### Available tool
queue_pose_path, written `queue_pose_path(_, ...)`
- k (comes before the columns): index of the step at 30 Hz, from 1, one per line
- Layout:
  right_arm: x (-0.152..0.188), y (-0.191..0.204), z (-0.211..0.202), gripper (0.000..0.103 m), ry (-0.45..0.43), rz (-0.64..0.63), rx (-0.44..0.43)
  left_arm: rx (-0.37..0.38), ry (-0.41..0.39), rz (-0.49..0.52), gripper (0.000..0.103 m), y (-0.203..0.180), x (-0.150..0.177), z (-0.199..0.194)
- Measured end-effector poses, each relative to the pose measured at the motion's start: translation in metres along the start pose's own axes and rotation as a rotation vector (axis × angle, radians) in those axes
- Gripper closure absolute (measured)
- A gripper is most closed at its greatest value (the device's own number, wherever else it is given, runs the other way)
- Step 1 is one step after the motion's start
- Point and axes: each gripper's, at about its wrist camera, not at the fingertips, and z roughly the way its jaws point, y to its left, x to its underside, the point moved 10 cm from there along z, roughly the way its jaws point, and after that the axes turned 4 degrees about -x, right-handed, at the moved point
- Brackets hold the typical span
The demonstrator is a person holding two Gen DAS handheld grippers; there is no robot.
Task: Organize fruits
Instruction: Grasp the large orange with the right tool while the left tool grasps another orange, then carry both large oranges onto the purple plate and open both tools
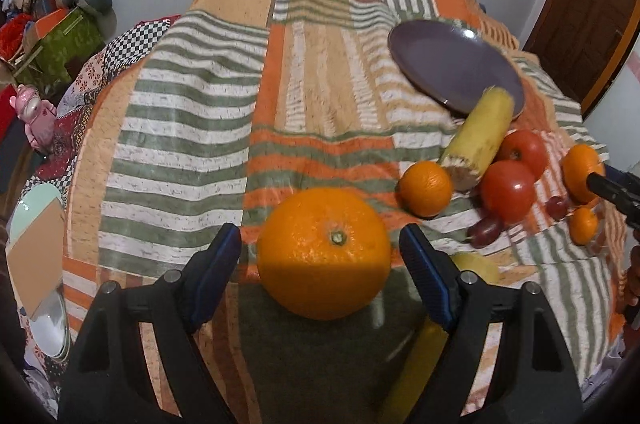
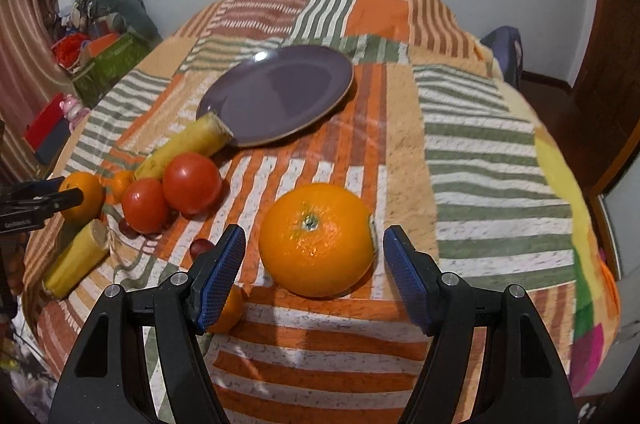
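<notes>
Left wrist: left gripper (image 1: 320,256) wide open w/ a big orange (image 1: 323,252) sitting on the cloth (image 1: 192,111) btwn its pads, not touching. To the right, banana (image 1: 478,139) tip resting on the purple plate (image 1: 452,63); two tomatoes (image 1: 508,189) just beside it.

Right wrist: right gripper (image 2: 314,276) also wide open, another orange (image 2: 318,240) btwn the pads, untouched. Plate (image 2: 280,95) beyond, empty apart from the banana (image 2: 188,147) tip on its edge.

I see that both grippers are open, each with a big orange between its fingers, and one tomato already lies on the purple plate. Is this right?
Not entirely. The purple plate holds no tomato: in the right wrist view both tomatoes lie on the cloth beside it, and only a banana piece touches its rim. The left gripper and right gripper are open around a big orange, as you say.
</notes>
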Motion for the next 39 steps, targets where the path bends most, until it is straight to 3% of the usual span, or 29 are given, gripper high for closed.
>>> queue_pose_path(4, 0.000, -0.005, 0.007, 0.032, 0.019, 0.006, 0.006, 0.020, 0.022, -0.009, 0.031, -0.001, 0.004, 0.008)
queue_pose_path(18, 0.000, -0.009, 0.011, 0.040, 0.035, -0.009, 0.036, 0.014, -0.006, -0.031, 0.034, -0.001, -0.005, -0.002)
queue_pose_path(26, -0.029, 0.000, -0.017, 0.040, -0.068, -0.009, 0.022, 0.027, -0.107, -0.005, 0.034, -0.014, -0.037, -0.041)
queue_pose_path(30, -0.054, 0.001, -0.035, 0.040, -0.141, -0.021, 0.027, 0.009, -0.195, 0.016, 0.034, -0.024, -0.063, -0.063)
queue_pose_path(39, -0.104, 0.004, -0.051, 0.040, -0.248, -0.053, 0.036, 0.053, -0.276, 0.039, 0.034, -0.058, -0.121, -0.074)
